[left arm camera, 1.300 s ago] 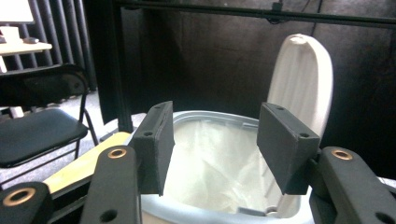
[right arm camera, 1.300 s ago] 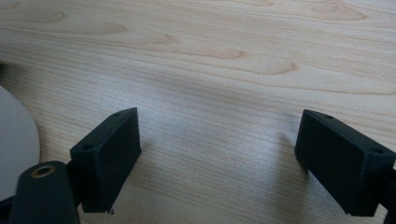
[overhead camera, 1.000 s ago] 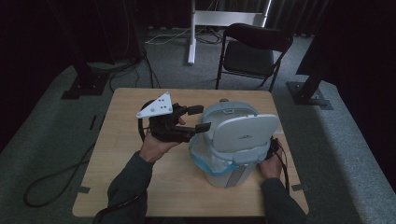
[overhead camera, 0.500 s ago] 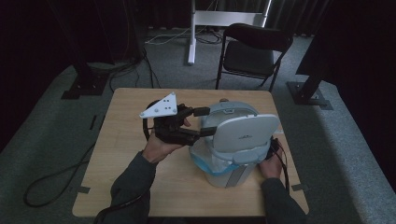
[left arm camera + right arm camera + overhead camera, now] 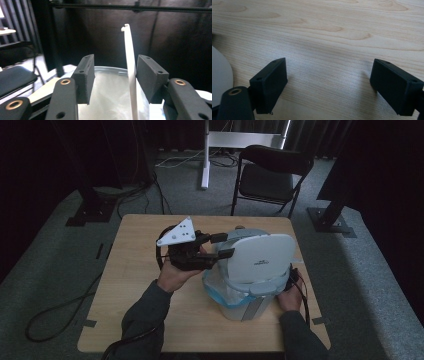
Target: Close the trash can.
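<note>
A white and grey bin [image 5: 245, 297] with a plastic liner [image 5: 110, 100] stands on the right half of the wooden table [image 5: 140, 310]. Its white lid [image 5: 262, 257] is raised upright. My left gripper [image 5: 226, 246] is open at the lid's left edge. In the left gripper view the thin lid edge [image 5: 130, 70] stands between the jaws, closer to the right one, and they do not press on it. My right gripper [image 5: 295, 276] sits low behind the bin's right side. Over bare table wood [image 5: 337, 30] it [image 5: 329, 82] stands open and holds nothing.
A black folding chair [image 5: 272, 172] stands beyond the table's far edge, beside a white stand post [image 5: 205, 155]. Black stand bases [image 5: 330, 220] and a cable [image 5: 50, 315] lie on the grey carpet. The bin's grey base [image 5: 219, 72] shows at the left of the right gripper view.
My left gripper has moved right toward the bin, and its jaws now straddle the raised lid's edge. The right hand has stayed put.
</note>
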`<state>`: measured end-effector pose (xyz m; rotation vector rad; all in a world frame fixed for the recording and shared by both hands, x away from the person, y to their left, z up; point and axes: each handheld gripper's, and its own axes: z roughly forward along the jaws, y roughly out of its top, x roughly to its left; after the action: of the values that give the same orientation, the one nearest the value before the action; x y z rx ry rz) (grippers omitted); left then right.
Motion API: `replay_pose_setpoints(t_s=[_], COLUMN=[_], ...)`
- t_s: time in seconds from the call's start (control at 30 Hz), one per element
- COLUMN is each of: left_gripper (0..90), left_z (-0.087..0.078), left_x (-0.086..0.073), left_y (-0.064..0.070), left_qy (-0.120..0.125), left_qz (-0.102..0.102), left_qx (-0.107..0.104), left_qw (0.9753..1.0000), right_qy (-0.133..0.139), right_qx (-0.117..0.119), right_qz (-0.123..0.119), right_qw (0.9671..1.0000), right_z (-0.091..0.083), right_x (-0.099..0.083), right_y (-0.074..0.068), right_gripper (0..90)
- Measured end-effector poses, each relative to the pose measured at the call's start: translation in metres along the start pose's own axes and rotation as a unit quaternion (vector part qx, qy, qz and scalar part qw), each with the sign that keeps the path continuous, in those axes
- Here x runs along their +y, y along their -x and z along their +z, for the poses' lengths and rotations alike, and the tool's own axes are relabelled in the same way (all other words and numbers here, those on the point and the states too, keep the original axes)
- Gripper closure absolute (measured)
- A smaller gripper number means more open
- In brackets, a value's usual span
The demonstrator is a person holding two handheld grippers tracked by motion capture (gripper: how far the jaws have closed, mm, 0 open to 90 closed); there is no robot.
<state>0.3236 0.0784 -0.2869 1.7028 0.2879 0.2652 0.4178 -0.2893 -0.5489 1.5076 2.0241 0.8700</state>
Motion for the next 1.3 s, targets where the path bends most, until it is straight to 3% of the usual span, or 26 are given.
replay_pose_setpoints(t_s=[0.03, 0.13, 0.37, 0.6, 0.87, 0.93, 1.1, 1.3], left_gripper=[50.0, 52.5, 60.1, 73.0, 86.1, 89.6, 89.7, 89.8], left_z=[0.001, 0.004, 0.011, 0.028, 0.046, 0.047, 0.059, 0.075], left_x=[-0.001, -0.003, -0.006, -0.005, -0.008, -0.008, -0.009, -0.013], left_y=[-0.002, -0.009, -0.017, -0.021, -0.027, -0.029, -0.024, -0.035], left_qy=[-0.006, -0.011, -0.017, -0.043, -0.068, -0.067, -0.087, -0.117], left_qz=[0.001, -0.004, -0.009, -0.001, -0.005, -0.008, 0.008, -0.007], left_qx=[0.018, 0.043, 0.078, 0.124, 0.134, 0.125, 0.119, 0.096], left_qw=[0.9998, 0.9990, 0.9968, 0.9914, 0.9887, 0.9899, 0.9890, 0.9886], right_qy=[0.000, 0.000, 0.000, 0.000, 0.000, 0.000, 0.000, 0.000], right_qx=[0.000, 0.000, 0.000, 0.000, 0.001, 0.001, 0.001, 0.001], right_qz=[0.000, 0.000, 0.000, 0.000, -0.001, -0.001, -0.001, -0.001], right_qw=[1.0000, 1.0000, 1.0000, 1.0000, 1.0000, 1.0000, 1.0000, 1.0000], right_z=[0.000, 0.000, 0.000, 0.000, 0.000, 0.000, 0.000, 0.000], right_x=[0.000, 0.000, 0.000, 0.000, 0.000, 0.000, 0.000, 0.000], right_y=[0.000, 0.000, 0.000, 0.000, 0.000, 0.000, 0.000, 0.000], right_gripper=[13.2, 13.2, 13.2, 13.2, 13.2, 13.2, 13.2, 13.2])
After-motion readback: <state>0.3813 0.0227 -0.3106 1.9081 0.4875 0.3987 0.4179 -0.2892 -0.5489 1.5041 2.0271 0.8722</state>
